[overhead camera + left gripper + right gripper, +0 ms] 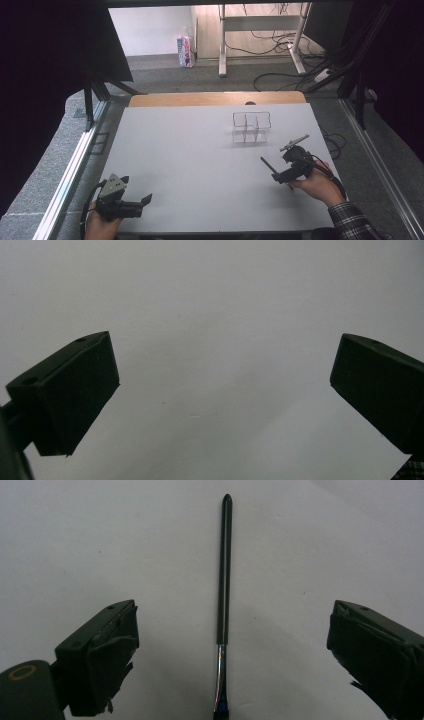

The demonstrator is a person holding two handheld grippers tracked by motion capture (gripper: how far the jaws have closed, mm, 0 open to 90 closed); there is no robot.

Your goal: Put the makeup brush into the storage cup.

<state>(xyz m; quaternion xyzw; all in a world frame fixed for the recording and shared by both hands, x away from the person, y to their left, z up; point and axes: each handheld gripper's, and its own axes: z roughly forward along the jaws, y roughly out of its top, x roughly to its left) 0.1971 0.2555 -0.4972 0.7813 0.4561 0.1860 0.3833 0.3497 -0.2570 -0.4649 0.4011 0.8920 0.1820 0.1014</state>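
A thin black pen (225,570) with a chrome section near its lower end lies on the white table (190,160), running straight up the gap between my right gripper's (232,630) jaws. These stand wide apart and touch nothing. From the high view that pen (266,164) lies slanted at the right, with the right gripper (280,167) over its near end. A light grey pen (294,143) rests just beyond it. A clear divided holder (251,127) stands farther back. My left gripper (136,189) sits at the near left corner, and its jaws (225,375) are open over bare table.
The table's far edge is a wooden strip (215,98). Beyond it lie grey floor, desk legs (222,45), loose cables (280,75) and a pink carton (185,51). A plaid sleeve (352,222) comes in at the bottom right.
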